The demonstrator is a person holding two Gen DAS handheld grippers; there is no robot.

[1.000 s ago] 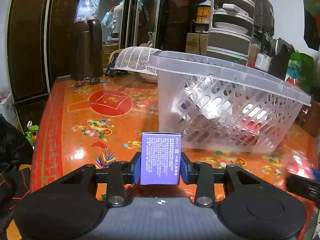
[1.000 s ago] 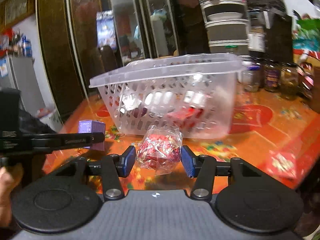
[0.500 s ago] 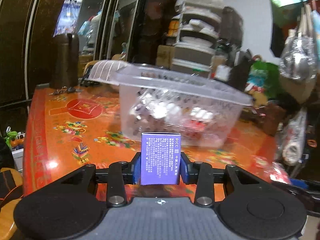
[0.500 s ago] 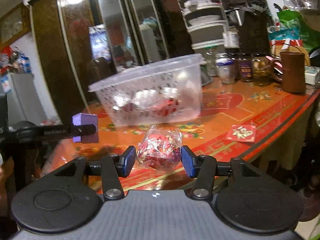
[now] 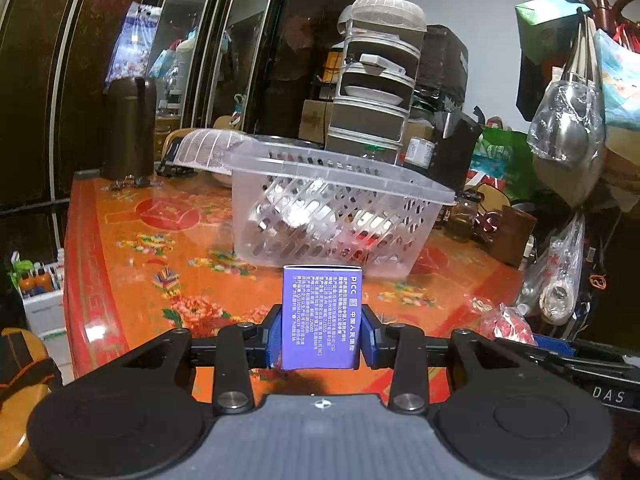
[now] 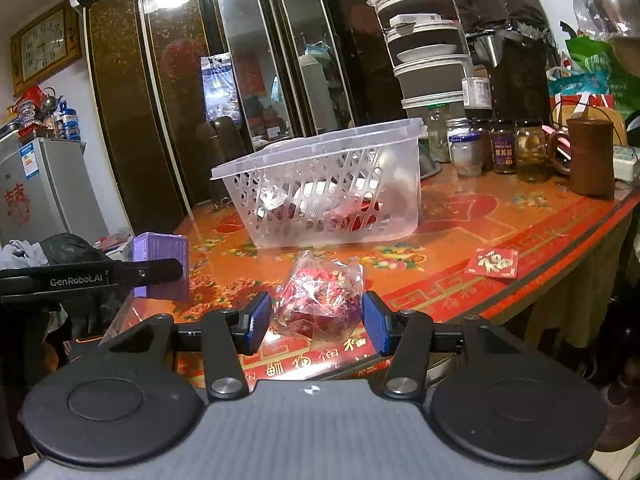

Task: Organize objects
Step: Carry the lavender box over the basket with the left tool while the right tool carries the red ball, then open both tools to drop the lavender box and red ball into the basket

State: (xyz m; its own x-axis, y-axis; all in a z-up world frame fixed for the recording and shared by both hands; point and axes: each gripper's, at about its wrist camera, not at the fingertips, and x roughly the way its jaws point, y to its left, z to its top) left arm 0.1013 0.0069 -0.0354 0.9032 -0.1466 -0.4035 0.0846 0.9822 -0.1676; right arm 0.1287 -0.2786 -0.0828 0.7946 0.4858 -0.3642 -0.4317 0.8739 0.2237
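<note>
The left tongs (image 5: 321,338) grip a purple box (image 5: 321,318) printed with white text, its two blue pads (image 5: 273,338) pressed flat against the box's sides so that it stands upright between them. The right tongs (image 6: 318,322) hold a clear bag of red sweets (image 6: 320,300), which bulges between their blue pads (image 6: 375,328); the crinkled plastic touches both. Both pairs hang above the near edge of a red and orange patterned table (image 5: 132,248). Straight ahead of each pair, farther in on the table, sits a clear perforated plastic basket (image 5: 332,216) with red and white items showing dimly through its slotted walls. From the right wrist view, the left tongs and their purple box appear just to the left of the right tongs, at about the same height. To the right of the right tongs, near the table's edge, lies a red envelope (image 6: 492,262) with a gold character. Beyond the basket on that side stand glass jars (image 6: 504,150) and a brown cylindrical container (image 6: 592,156). A dark cabinet with mirrored doors (image 6: 240,60) rises behind the table.
</note>
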